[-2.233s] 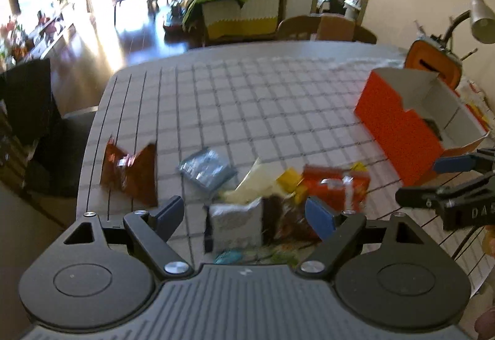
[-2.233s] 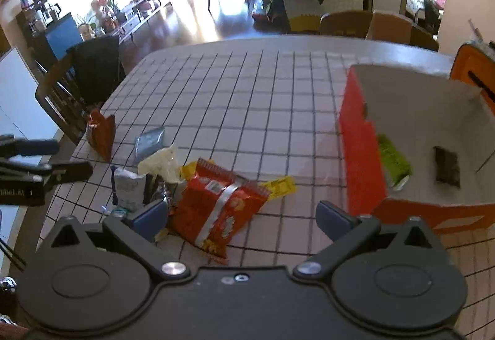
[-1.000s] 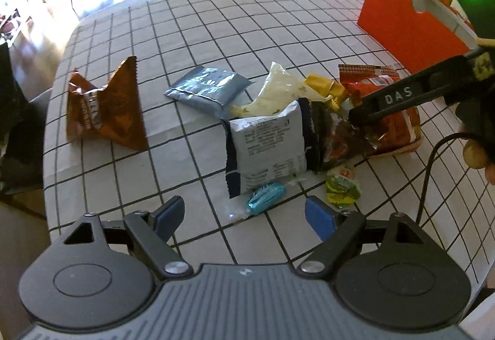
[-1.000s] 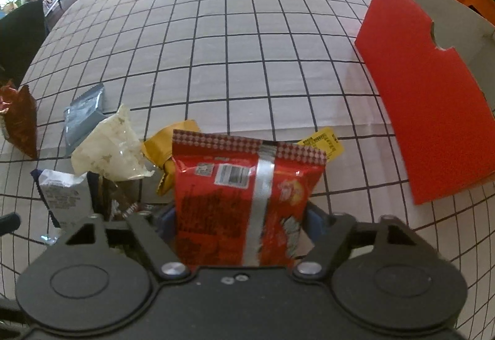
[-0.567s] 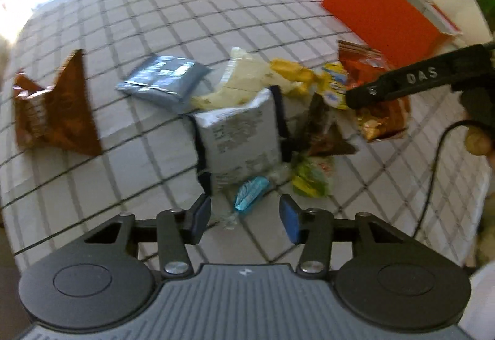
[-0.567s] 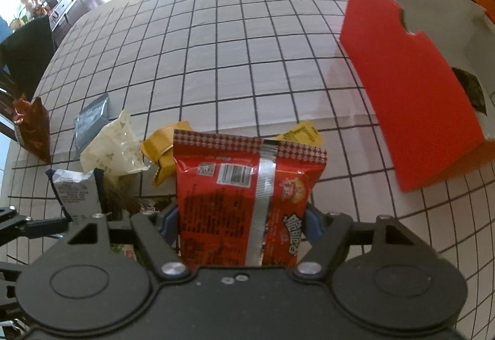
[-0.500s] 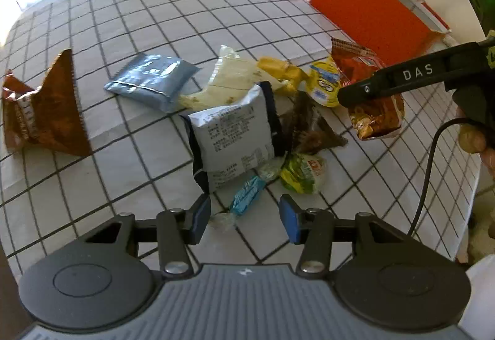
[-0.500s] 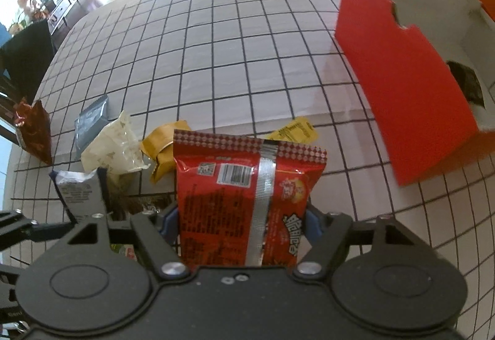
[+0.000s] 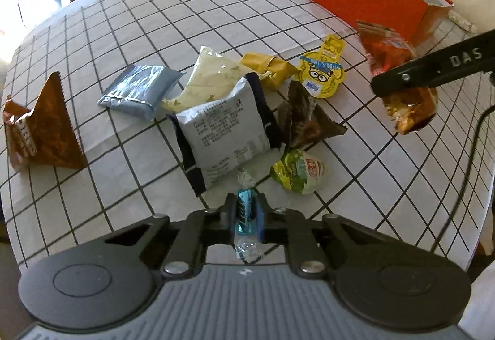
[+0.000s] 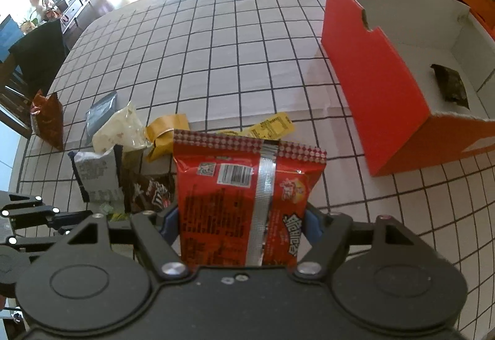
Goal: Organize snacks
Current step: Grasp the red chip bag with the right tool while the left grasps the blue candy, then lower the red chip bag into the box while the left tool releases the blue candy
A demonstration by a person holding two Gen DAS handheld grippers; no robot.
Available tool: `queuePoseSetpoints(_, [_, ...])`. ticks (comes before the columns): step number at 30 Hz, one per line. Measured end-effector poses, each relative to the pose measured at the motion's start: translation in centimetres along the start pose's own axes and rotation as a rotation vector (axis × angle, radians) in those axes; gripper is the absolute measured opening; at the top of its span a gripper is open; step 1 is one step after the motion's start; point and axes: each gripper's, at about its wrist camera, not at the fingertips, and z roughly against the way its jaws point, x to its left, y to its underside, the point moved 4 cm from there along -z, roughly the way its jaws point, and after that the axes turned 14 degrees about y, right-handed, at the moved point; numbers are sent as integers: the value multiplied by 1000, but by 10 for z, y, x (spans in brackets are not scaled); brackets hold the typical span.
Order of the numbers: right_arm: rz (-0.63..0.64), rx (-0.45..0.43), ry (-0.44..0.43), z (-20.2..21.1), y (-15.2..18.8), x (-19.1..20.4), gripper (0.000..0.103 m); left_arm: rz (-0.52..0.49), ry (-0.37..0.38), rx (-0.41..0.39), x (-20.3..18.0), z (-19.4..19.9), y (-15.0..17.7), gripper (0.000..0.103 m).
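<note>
Sunlit dining room, grid-check tablecloth (image 9: 216, 15) carrying everything. Left gripper (image 9: 244, 216) is pinching the small blue twist-wrapped candy (image 9: 246, 213), having just closed. Right gripper (image 10: 241, 225) is clamping the red foil snack bag (image 10: 244, 201), heading for the orange cardboard box (image 10: 371, 86). Advice: lift clear, release low inside. Counting: nine packets loose on cloth, one dark packet (image 10: 450, 86) boxed, one box.

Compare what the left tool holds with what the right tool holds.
The blue wrapped candy in the left tool is small and narrow with twisted clear ends; the red snack bag in the right tool is a broad, flat pouch with a silver seam and barcode. The left tool's jaws, which have just been closing, stand nearly together on the candy; the right tool's stand wide apart around the bag. Both are gripped, upright between blue pads.
</note>
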Motion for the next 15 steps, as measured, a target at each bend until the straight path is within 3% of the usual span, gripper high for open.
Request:
queuePoseSetpoints(11, [36, -54, -50, 35, 1, -27, 74, 232, -13, -115, -3, 30, 10, 12])
queuePoseSetpoints(15, [47, -77, -66, 51, -5, -41, 74, 272, -16, -162, -14, 48, 4, 12])
